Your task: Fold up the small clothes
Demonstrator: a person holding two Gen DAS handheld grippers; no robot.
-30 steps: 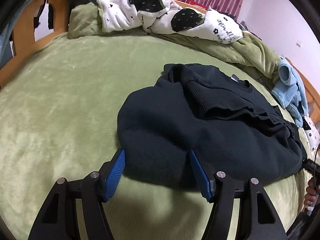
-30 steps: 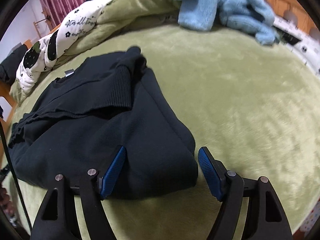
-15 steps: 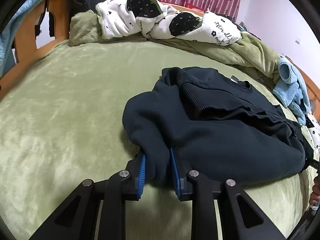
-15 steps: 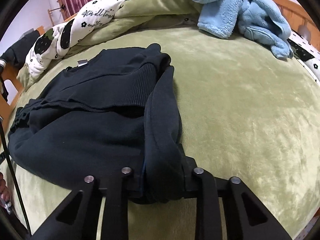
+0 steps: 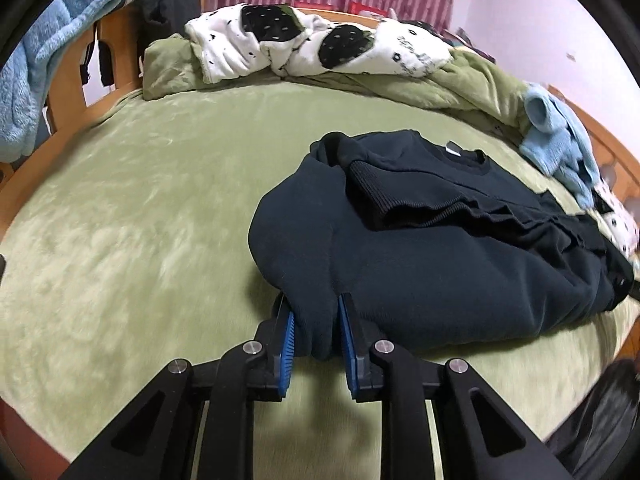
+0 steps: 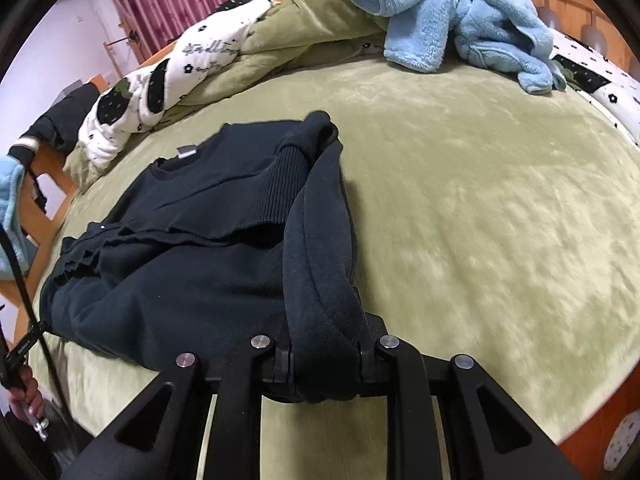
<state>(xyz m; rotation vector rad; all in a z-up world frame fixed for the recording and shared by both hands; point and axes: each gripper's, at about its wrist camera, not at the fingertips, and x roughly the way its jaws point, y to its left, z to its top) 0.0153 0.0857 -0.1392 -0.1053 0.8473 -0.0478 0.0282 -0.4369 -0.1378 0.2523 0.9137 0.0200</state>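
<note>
A dark navy sweatshirt (image 5: 440, 264) lies partly folded on the green bed, sleeves laid across its chest, collar with a white tag at the far side. My left gripper (image 5: 316, 328) is shut on the sweatshirt's near bottom corner, cloth bunched between the blue pads. In the right wrist view the same sweatshirt (image 6: 192, 248) spreads to the left. My right gripper (image 6: 324, 352) is shut on its other bottom corner, and a thick fold of cloth covers the pads.
The green blanket (image 5: 132, 216) covers the bed. A white quilt with black spots (image 5: 304, 40) and bunched green bedding lie along the far side. A light blue fleece garment (image 6: 460, 20) lies at the far right. A wooden bed frame (image 5: 116, 40) borders the left.
Both grippers were open around the sweatshirt's near edge one second ago. They have since shut on its corners, and the pinched cloth now stands a little higher.
</note>
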